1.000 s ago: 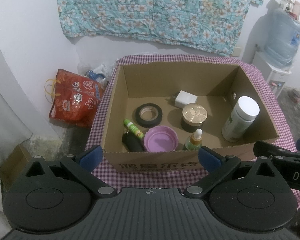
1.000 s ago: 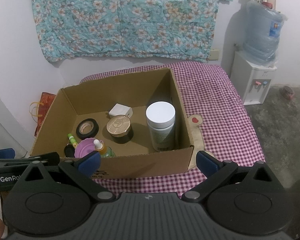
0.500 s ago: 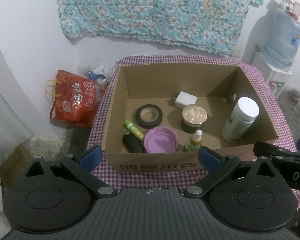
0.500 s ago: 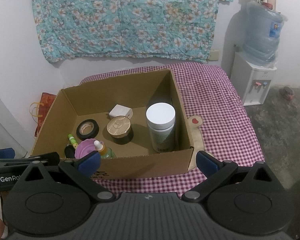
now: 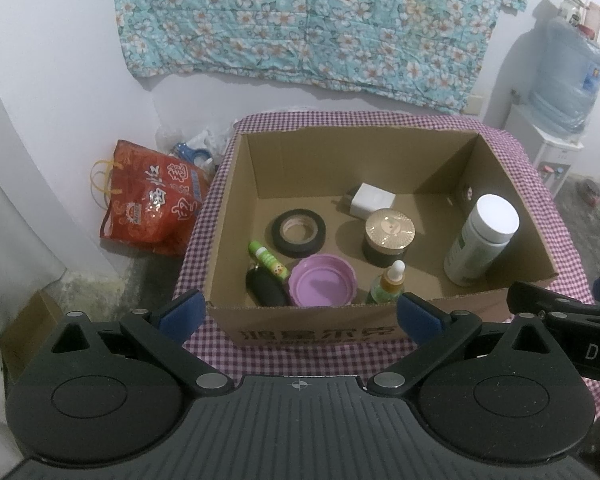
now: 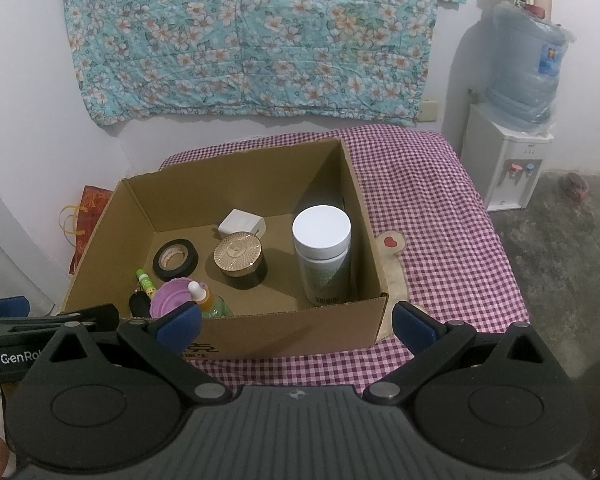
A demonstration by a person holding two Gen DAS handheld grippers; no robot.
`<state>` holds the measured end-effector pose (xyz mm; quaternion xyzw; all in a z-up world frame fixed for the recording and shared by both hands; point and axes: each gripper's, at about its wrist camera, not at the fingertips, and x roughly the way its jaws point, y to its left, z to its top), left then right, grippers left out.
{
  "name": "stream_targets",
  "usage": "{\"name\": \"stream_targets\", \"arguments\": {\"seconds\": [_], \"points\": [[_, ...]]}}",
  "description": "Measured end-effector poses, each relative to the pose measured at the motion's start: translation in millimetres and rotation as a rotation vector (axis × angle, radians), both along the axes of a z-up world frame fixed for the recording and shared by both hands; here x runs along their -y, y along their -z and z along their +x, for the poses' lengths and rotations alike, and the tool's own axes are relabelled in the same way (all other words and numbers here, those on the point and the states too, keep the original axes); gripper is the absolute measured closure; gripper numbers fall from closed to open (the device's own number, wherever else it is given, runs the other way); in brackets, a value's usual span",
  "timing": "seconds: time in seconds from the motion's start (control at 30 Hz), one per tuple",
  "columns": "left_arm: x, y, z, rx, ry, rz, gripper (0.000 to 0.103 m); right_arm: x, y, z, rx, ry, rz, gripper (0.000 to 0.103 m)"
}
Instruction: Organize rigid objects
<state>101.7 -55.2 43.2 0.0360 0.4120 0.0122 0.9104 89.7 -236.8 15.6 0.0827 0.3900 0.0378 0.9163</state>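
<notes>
Right wrist view: "GenRo" on left gripper (image 6: 48, 320); cardboard box (image 6: 280, 332) print unreadable

Behind your setup there's a teal floral cloth (image 6: 256, 40) pinned on the white wall. Off to the right a blue water jug (image 6: 526, 68) sits upside down on a small white dispenser (image 6: 504, 160) w/ red & blue taps, some small bottles on top of the jug. Left side, on the floor next to the table: a red printed plastic bag (image 5: 152, 200) w/ yellow handles. Table's covered in purple-white checked cloth (image 6: 432, 208), w/ a beige patch w/ a red heart (image 6: 389, 242).
</notes>
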Motion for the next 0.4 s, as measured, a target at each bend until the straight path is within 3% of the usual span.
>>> {"name": "stream_targets", "arguments": {"seconds": [0.4], "points": [[-0.1,0.0,0.0,0.000,0.001,0.001,0.001,0.9,0.1,-0.7,-0.001,0.001,0.001,0.000]]}}
